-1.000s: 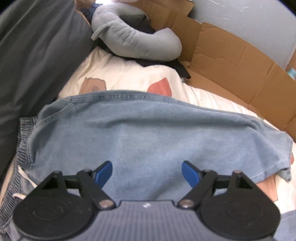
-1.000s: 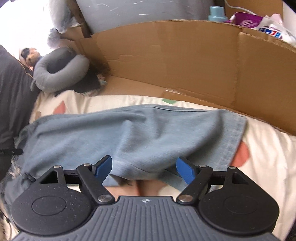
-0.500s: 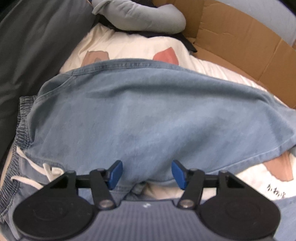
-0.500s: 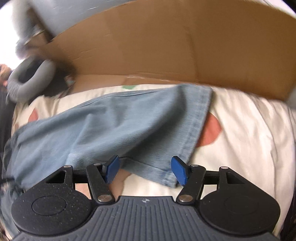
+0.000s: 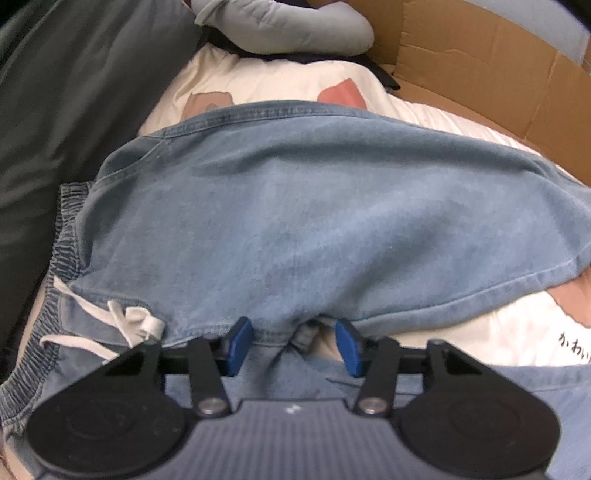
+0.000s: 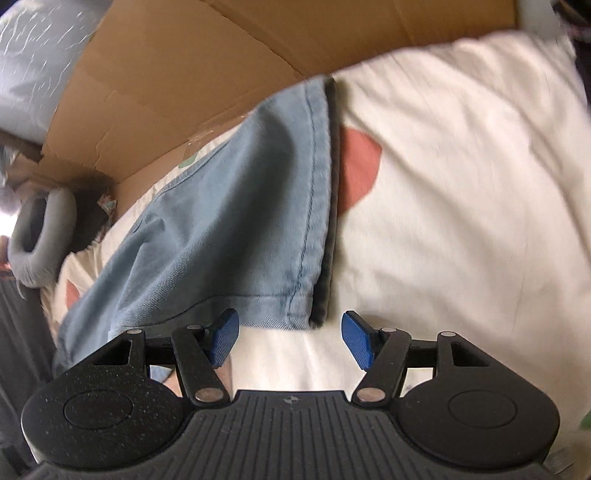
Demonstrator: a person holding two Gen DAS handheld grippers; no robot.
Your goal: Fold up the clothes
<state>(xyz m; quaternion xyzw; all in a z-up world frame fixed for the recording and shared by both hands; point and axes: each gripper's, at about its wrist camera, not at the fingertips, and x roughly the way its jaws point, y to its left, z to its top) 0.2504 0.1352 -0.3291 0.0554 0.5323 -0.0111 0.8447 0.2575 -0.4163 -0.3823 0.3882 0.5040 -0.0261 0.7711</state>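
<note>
The bed (image 5: 480, 332), covered by a cream sheet with pinkish patches, filled most of both views, with a wall of flattened cardboard (image 6: 184, 74) along its far side from 12 to 2 o'clock in the left wrist view. On the sheet lay the denim shorts (image 5: 314, 221), already doubled over on themselves, long axis running from 9 to 3 o'clock across the left wrist view: elastic waistband and white drawstring (image 5: 122, 321) at about 8 o'clock, leg hem out at 3 o'clock.

The left hand-held gripper (image 5: 293, 345) sat at the near edge of the shorts, its blue pads partway apart with a bunched ridge of crotch seam between them; whether the pads actually pinched that cloth could not be told.

The right hand-held gripper (image 6: 290, 339) hung wide and held nothing. The hem corner of the shorts' leg (image 6: 303, 314) lay at 12 o'clock just beyond the gap between its pads, nearer the left pad, the hem running away toward 12 o'clock. So the right hand-held gripper was the nearer one to the leg end, and a short push forward would likely put the corner between its fingers.

A grey neck pillow (image 5: 288, 29) rested at 12 o'clock, well apart. No container was seen holding anything.
</note>
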